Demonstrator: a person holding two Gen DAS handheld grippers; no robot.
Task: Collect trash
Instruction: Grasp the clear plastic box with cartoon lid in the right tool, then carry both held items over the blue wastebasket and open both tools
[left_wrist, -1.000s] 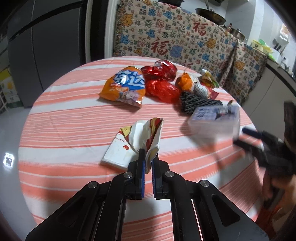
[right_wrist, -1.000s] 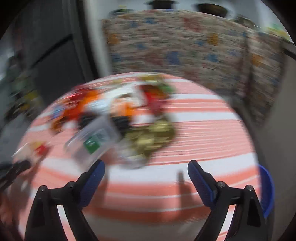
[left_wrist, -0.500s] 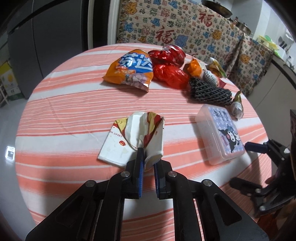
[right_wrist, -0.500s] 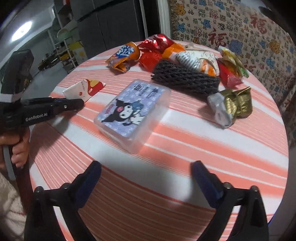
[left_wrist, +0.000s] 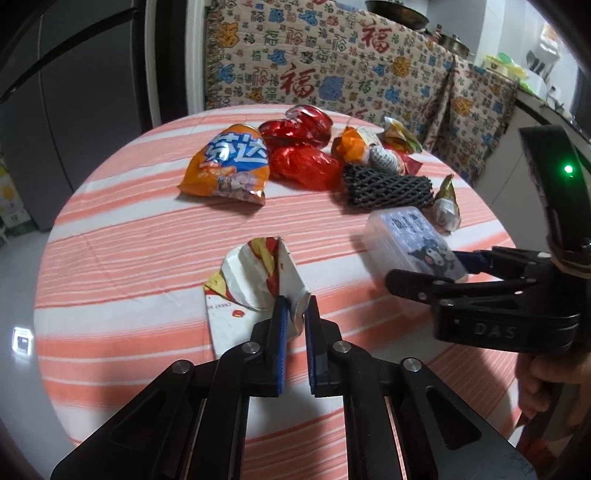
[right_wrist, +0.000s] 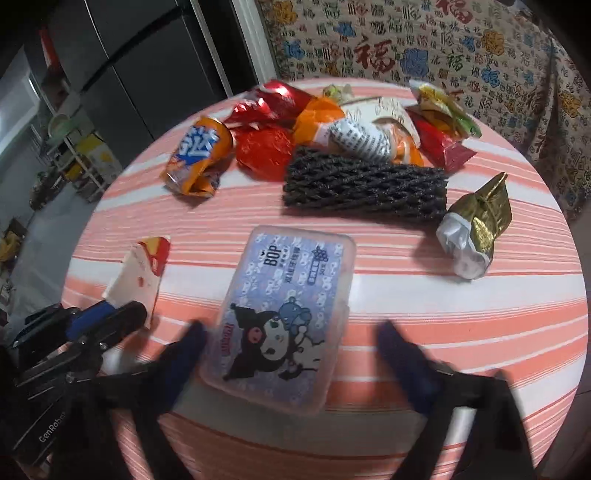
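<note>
Left wrist view: left gripper (left_wrist: 294, 308) has its jaws nearly closed on the crumpled paper carton (left_wrist: 255, 291), which sits near the tablecloth's (left_wrist: 129, 236) front edge; looks like the lift-away step is next. Right gripper (left_wrist: 436, 271) comes in from the right w/ jaws spread around the plastic box (left_wrist: 413, 240). Right wrist view: right gripper (right_wrist: 291, 341) is wide open, fingers either side of the plastic box (right_wrist: 284, 314) near the front edge, not gripping yet; next it needs to close squarely on the sides.
</note>
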